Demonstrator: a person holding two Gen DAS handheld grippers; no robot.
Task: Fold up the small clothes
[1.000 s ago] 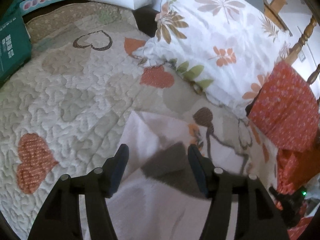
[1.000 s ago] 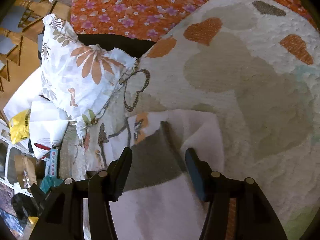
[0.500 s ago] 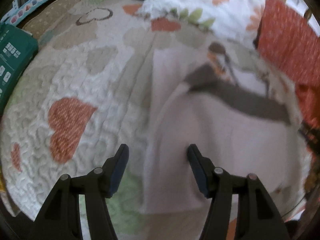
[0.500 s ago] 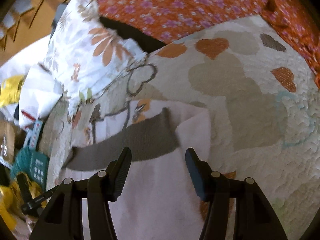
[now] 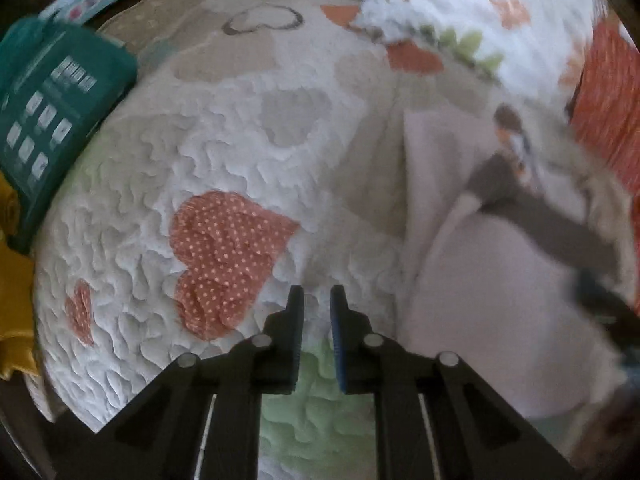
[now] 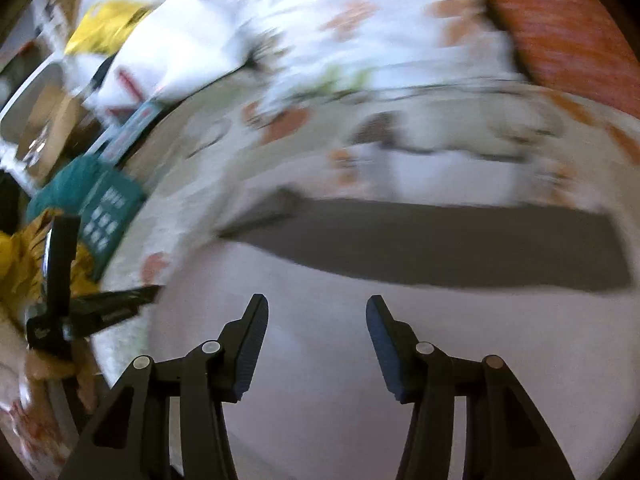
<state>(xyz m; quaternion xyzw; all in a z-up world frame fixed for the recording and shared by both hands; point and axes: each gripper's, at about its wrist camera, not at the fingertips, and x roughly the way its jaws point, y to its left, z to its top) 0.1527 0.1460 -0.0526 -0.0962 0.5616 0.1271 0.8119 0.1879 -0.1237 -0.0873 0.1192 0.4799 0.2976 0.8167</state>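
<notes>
A small pale pink garment [image 5: 492,280] with a dark grey band [image 5: 552,224] lies on the quilted heart-pattern bedspread [image 5: 248,152]. In the left wrist view it lies to the right of my left gripper [image 5: 317,300], whose jaws are nearly closed and hold nothing, over bare quilt. In the right wrist view, which is blurred, my right gripper [image 6: 317,312] is open and empty over the pink garment [image 6: 400,320], with the grey band [image 6: 460,244] beyond the fingertips. The left gripper also shows in the right wrist view [image 6: 100,308] at the left.
A floral pillow [image 5: 480,12] and orange patterned cloth [image 5: 608,100] lie at the far right. A teal package [image 5: 52,108] and yellow fabric [image 5: 12,280] lie at the left edge of the bed. A red dotted heart patch [image 5: 224,256] lies ahead of the left gripper.
Both grippers have drawn back from the garment. The left gripper has moved left off the garment onto bare quilt and its jaws have closed. The right gripper has swung left and stayed open.
</notes>
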